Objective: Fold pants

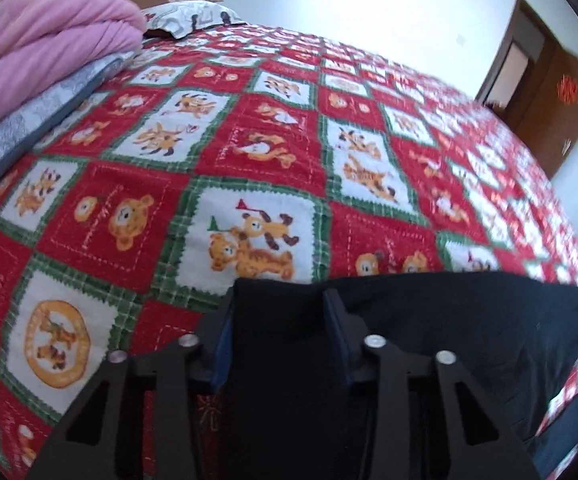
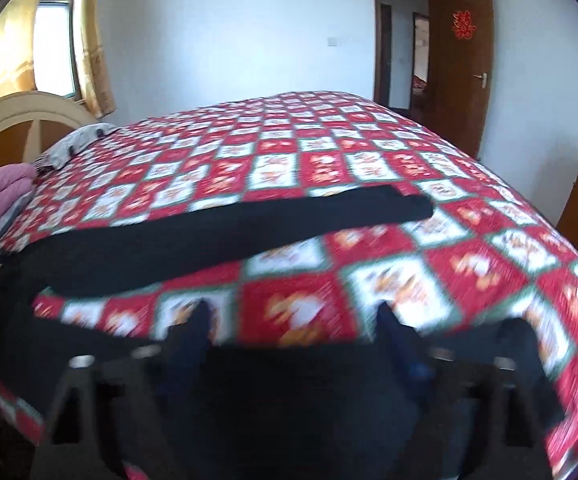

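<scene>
- First, through the left wrist view: found the pants (image 1: 469, 320) as a plain black, matte cloth with no visible pattern, lying at the near edge of the red, white and green patchwork quilt (image 1: 249, 140) and trailing off to the right.
- Saw the left gripper (image 1: 283, 300) pitched steeply down at the bed, its two dark fingers set narrow, with the blue pads pressed against a bunch of the black cloth that filled the gap between them.
- Noted a folded pink blanket (image 1: 49, 40) at the far left of the bed, well apart from the pants, and a brown door (image 1: 549, 92) beyond the far corner.
- Next, through the right wrist view, heavily blurred near the lens: made out the pants (image 2: 209, 232) as a long black leg stretched flat across the quilt (image 2: 329, 160), running from the left side toward the middle and ending in a squared hem.
- Saw more black cloth spread along the near edge, under the tool.
- Found the right gripper (image 2: 293, 320) tilted down over that near edge, fingers standing fairly wide, quilt showing between the tips and black cloth lower in the gap; could not tell through the blur whether the pads touched it.
</scene>
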